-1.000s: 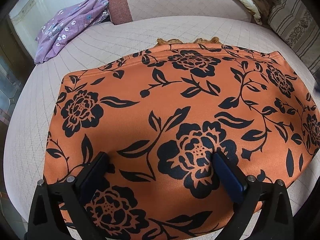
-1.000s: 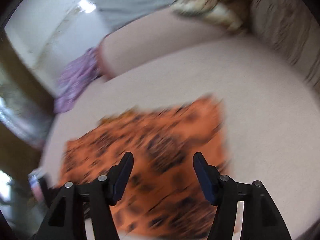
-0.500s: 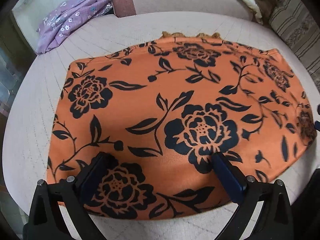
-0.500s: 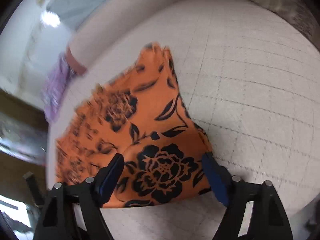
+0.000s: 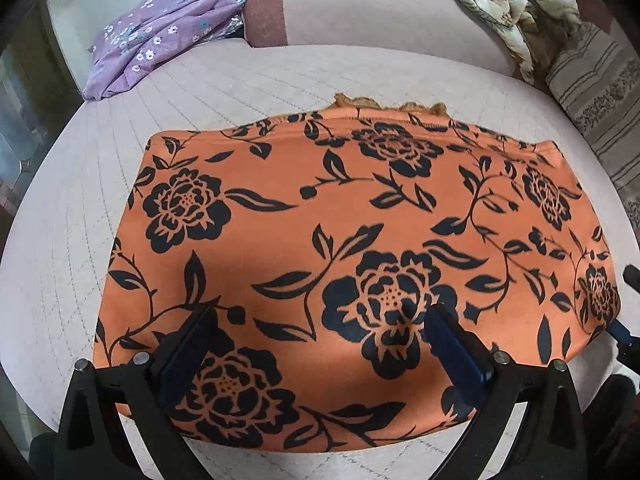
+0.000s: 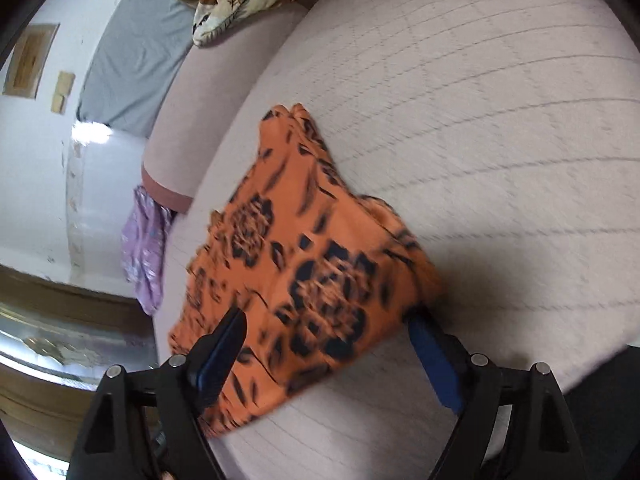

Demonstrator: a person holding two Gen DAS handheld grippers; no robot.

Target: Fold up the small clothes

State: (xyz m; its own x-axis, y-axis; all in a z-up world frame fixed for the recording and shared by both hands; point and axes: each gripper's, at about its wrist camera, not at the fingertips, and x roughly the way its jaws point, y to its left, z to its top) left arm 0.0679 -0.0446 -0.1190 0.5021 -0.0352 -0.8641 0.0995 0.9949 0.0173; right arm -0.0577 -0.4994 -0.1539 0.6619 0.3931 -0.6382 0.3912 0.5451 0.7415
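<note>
**Spreading both grippers over the orange floral garment**

Hovering low at the near edge, the left gripper (image 5: 320, 344) points steeply down at the orange floral garment (image 5: 352, 248), which lies flat and folded on the quilted cushion (image 5: 248, 80). Its two blue-padded fingers (image 5: 456, 344) stand wide apart above the printed cloth, nothing pinched between them; whether the tips rest on the fabric cannot be told.

Seen from its own camera, the right gripper (image 6: 324, 340) is rolled to one side and angled down over the garment's (image 6: 304, 264) right end. Its jaws have just been opening and now stand wide; the corner of the garment lies between the fingers, but the pads are not pressed on it. The tip of this gripper also shows at the right border of the left wrist view, just beside the garment's edge.

Beyond the garment, a frilled tan trim peeks out at its far hem. Farther back a lilac flowered cloth (image 5: 160, 36) lies at the cushion's far left, by the bolster (image 5: 360, 12), and a crumpled cream printed fabric (image 5: 516, 8) lies at the far right.

No writing or label can be read anywhere.
</note>
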